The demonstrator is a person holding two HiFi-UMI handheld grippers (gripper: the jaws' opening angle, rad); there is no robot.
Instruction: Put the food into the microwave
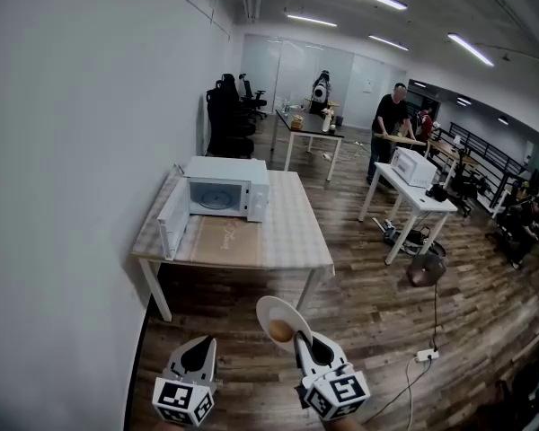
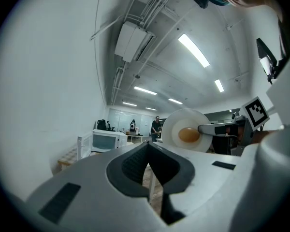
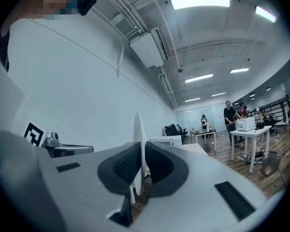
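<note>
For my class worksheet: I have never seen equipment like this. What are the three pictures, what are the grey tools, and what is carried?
A person, not a robot, holds a two-jaw gripper in each hand. One picture is from a head camera looking down; the others are from cameras on each gripper. The right gripper is shut on the rim of a white plate with orange food on it. The left gripper is shut, empty. Ahead, a microwave stands door open on a table.
</note>
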